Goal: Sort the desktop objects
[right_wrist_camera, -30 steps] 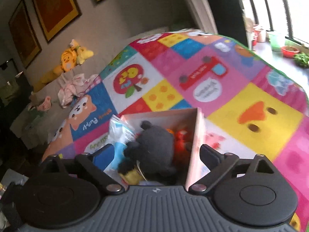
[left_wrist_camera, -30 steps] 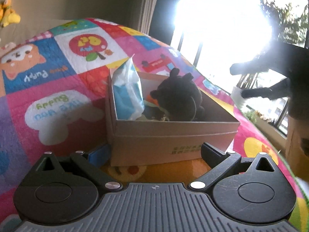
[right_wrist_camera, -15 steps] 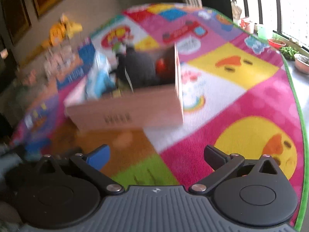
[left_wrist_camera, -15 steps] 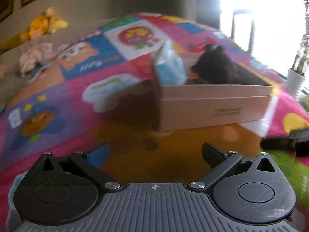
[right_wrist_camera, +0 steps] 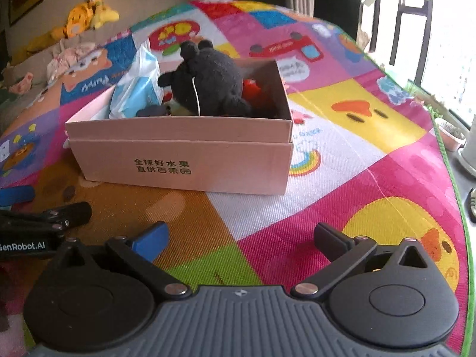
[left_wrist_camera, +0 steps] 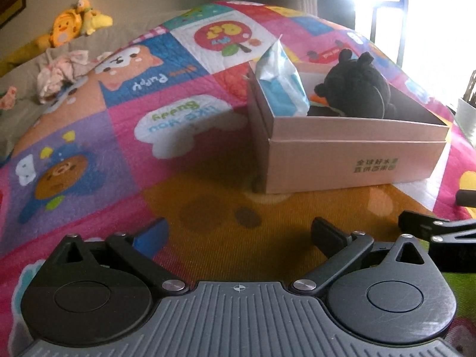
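Observation:
A pink cardboard box [left_wrist_camera: 351, 160] [right_wrist_camera: 184, 160] stands on a colourful play mat [left_wrist_camera: 125, 125] [right_wrist_camera: 357, 136]. Inside it sit a black plush toy [left_wrist_camera: 354, 89] [right_wrist_camera: 208, 86], a blue and white tissue pack [left_wrist_camera: 279, 80] [right_wrist_camera: 136, 92] and a red item [right_wrist_camera: 253, 89]. My left gripper [left_wrist_camera: 238, 232] hovers open over the mat in front of the box, nothing between its fingers. My right gripper [right_wrist_camera: 241, 235] is also open and empty, near the box's front right. Each gripper's fingers show at the edge of the other's view.
Yellow plush toys [left_wrist_camera: 74, 23] [right_wrist_camera: 86, 15] and crumpled cloth [left_wrist_camera: 62, 71] lie on a grey surface at the far left. A bright window with bars [right_wrist_camera: 416, 15] is at the right. The mat's green edge [right_wrist_camera: 458, 196] runs along the right side.
Both grippers have drawn back from the box and dropped lower; the right one was over the box's contents and now hangs in front of it. The left view swung leftward.

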A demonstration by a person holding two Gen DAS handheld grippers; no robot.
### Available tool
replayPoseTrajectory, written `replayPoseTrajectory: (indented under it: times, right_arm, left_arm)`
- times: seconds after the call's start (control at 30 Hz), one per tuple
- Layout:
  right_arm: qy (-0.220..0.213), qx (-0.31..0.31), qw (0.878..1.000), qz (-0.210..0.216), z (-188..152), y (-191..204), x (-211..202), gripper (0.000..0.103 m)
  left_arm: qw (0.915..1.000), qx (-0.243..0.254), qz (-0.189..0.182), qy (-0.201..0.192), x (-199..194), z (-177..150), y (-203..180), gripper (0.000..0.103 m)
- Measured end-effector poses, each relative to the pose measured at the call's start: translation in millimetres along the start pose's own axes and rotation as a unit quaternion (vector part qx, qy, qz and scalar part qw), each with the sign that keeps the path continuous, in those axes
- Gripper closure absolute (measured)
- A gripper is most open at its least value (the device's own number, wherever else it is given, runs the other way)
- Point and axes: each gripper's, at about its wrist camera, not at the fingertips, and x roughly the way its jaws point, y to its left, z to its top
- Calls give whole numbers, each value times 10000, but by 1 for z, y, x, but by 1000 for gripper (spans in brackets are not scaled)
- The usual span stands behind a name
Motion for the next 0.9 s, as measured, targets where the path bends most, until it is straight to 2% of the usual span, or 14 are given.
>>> replayPoseTrajectory:
  times: [0.9]
  right_arm:
    - [15,16,10000,6,1,1,0,0]
  left_arm:
    - [10000,-49,-37,6,0,-1,4,0]
